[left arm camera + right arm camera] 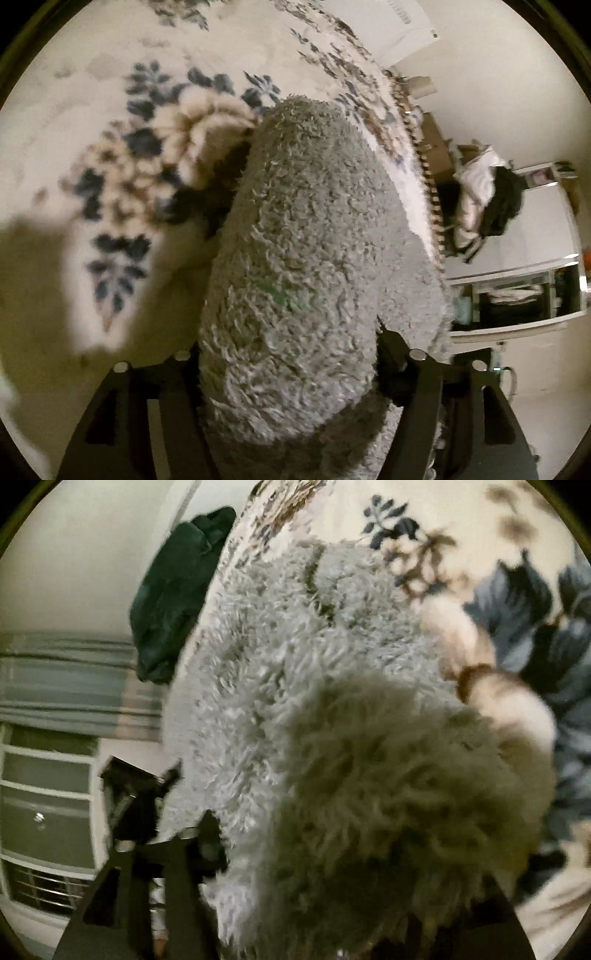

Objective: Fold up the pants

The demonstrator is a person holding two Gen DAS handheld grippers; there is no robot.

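The pants [306,258] are grey, fluffy fleece and lie over a floral bedspread [110,155]. In the left wrist view the fabric bulges between the two black fingers [417,373] and fills the centre of the frame, so my left gripper [291,369] is shut on the pants. In the right wrist view the same grey fleece [332,720] covers the gripper's front, with a thick bunch near the lens. My right gripper [314,867] is shut on the pants; only its left finger [177,853] shows, the right one is hidden by fabric.
The bedspread's edge [424,158] runs along the right in the left wrist view, with a pile of clothes [487,199] and a mirrored closet [517,295] beyond. A dark green garment [173,594] lies at the bed's edge in the right wrist view, near a window [48,794].
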